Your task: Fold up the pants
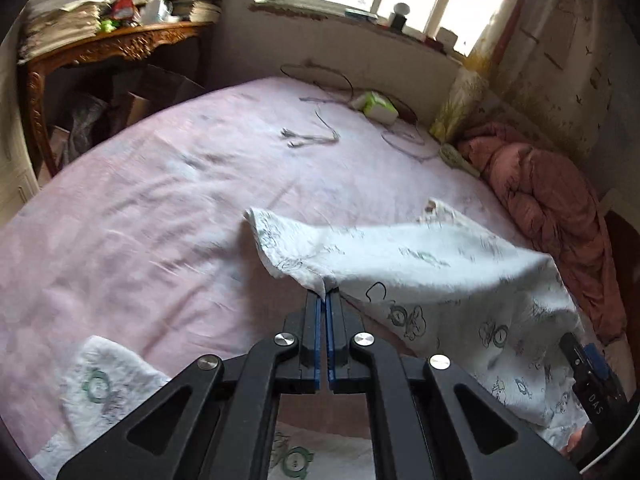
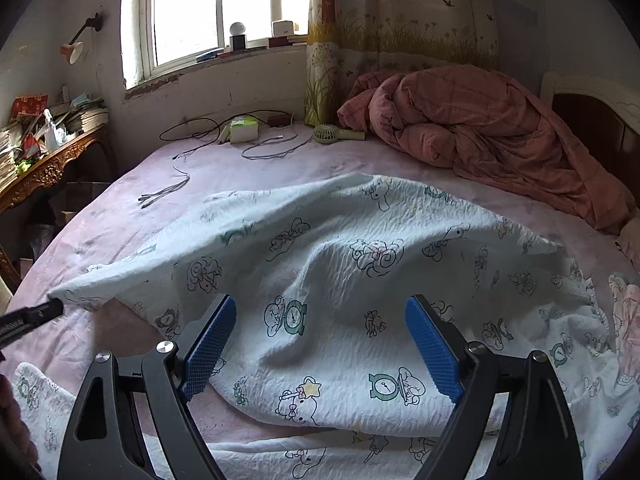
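Note:
The pants (image 2: 344, 280) are white crinkled cotton with cartoon prints, spread on a pink bed sheet (image 1: 140, 200). My left gripper (image 1: 324, 294) is shut on the hem of one pant leg (image 1: 400, 264) and holds it lifted above the bed. In the right wrist view the left gripper's tip (image 2: 54, 306) shows at the far left, pinching that leg end. My right gripper (image 2: 320, 312) is open, its blue pads (image 2: 212, 340) hovering just over the middle of the pants, holding nothing. Another part of the pants (image 1: 104, 384) lies at the near left.
A crumpled red quilt (image 2: 480, 128) lies at the bed's right side. Cables (image 2: 224, 132), a tissue box (image 2: 242, 128) and a small green fan (image 2: 332, 134) lie at the far end below the window. A cluttered wooden table (image 1: 112, 44) stands at the left.

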Available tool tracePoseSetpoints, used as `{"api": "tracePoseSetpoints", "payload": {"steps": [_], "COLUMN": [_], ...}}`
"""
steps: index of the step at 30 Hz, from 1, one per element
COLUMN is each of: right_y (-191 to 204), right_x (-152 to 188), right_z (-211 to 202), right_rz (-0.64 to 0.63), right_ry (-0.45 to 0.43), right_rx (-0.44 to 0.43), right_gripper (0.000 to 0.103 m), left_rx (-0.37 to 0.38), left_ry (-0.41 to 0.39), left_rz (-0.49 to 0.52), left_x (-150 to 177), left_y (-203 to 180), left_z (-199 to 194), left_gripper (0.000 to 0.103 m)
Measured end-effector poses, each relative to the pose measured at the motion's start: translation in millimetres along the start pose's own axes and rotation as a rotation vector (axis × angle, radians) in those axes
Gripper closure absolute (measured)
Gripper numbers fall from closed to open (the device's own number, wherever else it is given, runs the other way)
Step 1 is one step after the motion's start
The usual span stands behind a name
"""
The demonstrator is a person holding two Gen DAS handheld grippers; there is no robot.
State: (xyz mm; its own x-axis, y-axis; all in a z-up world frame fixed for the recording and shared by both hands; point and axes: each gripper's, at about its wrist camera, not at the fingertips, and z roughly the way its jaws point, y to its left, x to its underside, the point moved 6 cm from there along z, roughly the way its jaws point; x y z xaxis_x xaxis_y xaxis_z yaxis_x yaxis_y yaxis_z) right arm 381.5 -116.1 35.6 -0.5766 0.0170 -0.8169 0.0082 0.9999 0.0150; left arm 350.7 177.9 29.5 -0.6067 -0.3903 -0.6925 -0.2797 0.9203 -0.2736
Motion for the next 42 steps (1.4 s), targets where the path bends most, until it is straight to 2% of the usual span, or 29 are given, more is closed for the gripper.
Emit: {"api": "tracePoseSetpoints", "payload": {"steps": [3, 7, 11, 14, 15, 17, 18, 19, 20, 22, 26, 29, 31, 35, 39, 40, 41, 42], "right_y": [8, 29, 63, 90, 99, 111, 118, 123, 125, 134, 145, 154, 157, 147, 135, 132, 130, 127], "right_x": [-5, 4, 27, 48, 56, 71, 79, 85, 91, 104, 122, 128, 129, 133, 141, 142, 143, 143], "right_z": [-25, -52, -71, -83, -88, -97, -103, -108, -112, -121, -131, -139, -142, -146, -135, -131, -127, -125], "right_rz": [-0.003, -0.044, -0.136, -0.186, -0.207, -0.236, -0.250, -0.259, -0.262, -0.260, -0.232, -0.229, -0.235, -0.210, -0.198, -0.191, -0.185, -0.177], "right_ry": [-0.030, -0.034, -0.014, 0.012, 0.018, 0.016, 0.012, 0.010, 0.011, 0.019, 0.044, 0.034, 0.010, -0.036, 0.001, 0.009, 0.018, 0.027], "right_rx": [-0.039, -0.088, -0.083, -0.110, -0.125, -0.134, -0.136, -0.138, -0.141, -0.163, -0.221, -0.235, -0.236, -0.237, -0.267, -0.257, -0.253, -0.254], "right_gripper": [0.015, 0.015, 0.015, 0.015, 0.015, 0.015, 0.015, 0.015, 0.015, 0.015, 0.015, 0.015, 0.015, 0.015, 0.015, 0.015, 0.015, 0.015], "left_rx": [-0.078, -0.130, -0.154, -0.194, -0.200, -0.219, -0.218, -0.192, -0.156, -0.134, -0.180, -0.174, -0.146, -0.134, -0.016, -0.012, -0.020, -0.028], "left_ry": [-0.040, 0.013, 0.109, 0.221, 0.220, 0.156, 0.127, 0.110, 0.103, 0.089, 0.065, 0.105, 0.139, 0.204, 0.252, 0.259, 0.248, 0.231], "left_rz": [0.032, 0.106, 0.210, 0.280, 0.315, 0.378, 0.376, 0.348, 0.311, 0.268, 0.237, 0.144, 0.077, -0.013, -0.107, -0.119, -0.134, -0.142], "left_x": [-14, 4, 47, 84, 92, 101, 104, 105, 108, 112, 119, 130, 140, 161, 172, 171, 169, 167], "left_y": [21, 44, 55, 61, 62, 69, 75, 86, 96, 119, 164, 199, 216, 238, 242, 243, 244, 245], "left_z": [-30, -41, -27, -8, -11, -31, -42, -57, -69, -90, -123, -130, -128, -119, -106, -104, -104, -107], "left_gripper": [0.102, 0.102, 0.101, 0.085, 0.080, 0.063, 0.049, 0.044, 0.044, 0.044, 0.044, 0.045, 0.060, 0.060, 0.059, 0.060, 0.069, 0.102]}}
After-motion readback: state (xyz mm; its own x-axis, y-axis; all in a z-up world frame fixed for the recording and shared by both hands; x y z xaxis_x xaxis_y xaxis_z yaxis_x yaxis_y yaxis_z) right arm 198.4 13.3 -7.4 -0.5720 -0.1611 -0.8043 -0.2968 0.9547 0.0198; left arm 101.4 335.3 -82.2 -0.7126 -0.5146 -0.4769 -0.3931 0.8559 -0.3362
